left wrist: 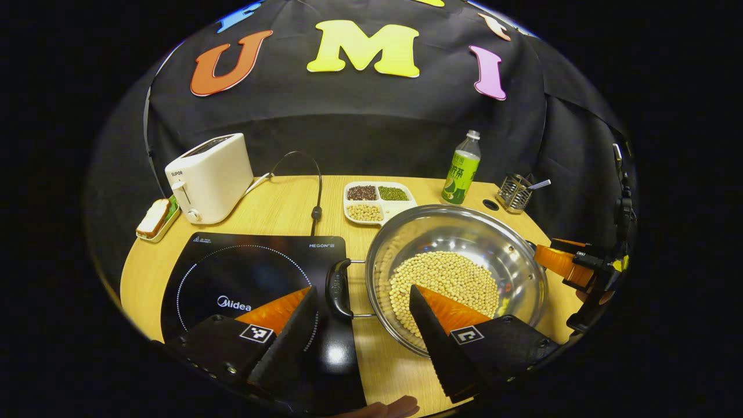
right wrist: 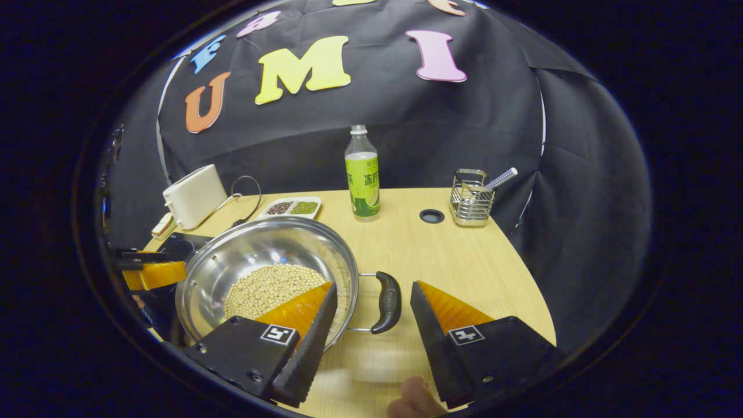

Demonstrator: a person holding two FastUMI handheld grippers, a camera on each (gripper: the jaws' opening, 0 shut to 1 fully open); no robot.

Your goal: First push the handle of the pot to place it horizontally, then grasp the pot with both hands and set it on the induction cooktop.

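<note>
Surface: wooden table (right wrist: 464, 261), bounded by black cloth behind.
Pot: steel pot (left wrist: 458, 232) of beans (left wrist: 447, 278) is seated just beside the induction cooktop (left wrist: 244, 273), not yet on it.
Left gripper (left wrist: 363, 302): spread open, left handle (left wrist: 338, 288) bracketed, ungripped.
Right gripper (right wrist: 374, 299): spread open, right handle (right wrist: 388, 302) bracketed, for a 2-sided lift.
Clearance: bare wood is seen right of the pot; the cooktop edge is judged the only step to clear.

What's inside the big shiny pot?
The pot holds a pile of small pale beans spread over its bottom. In each gripper view one finger of the open tongs stands in front of the beans, so the part behind it is hidden, and so is anything under the pile.
</note>
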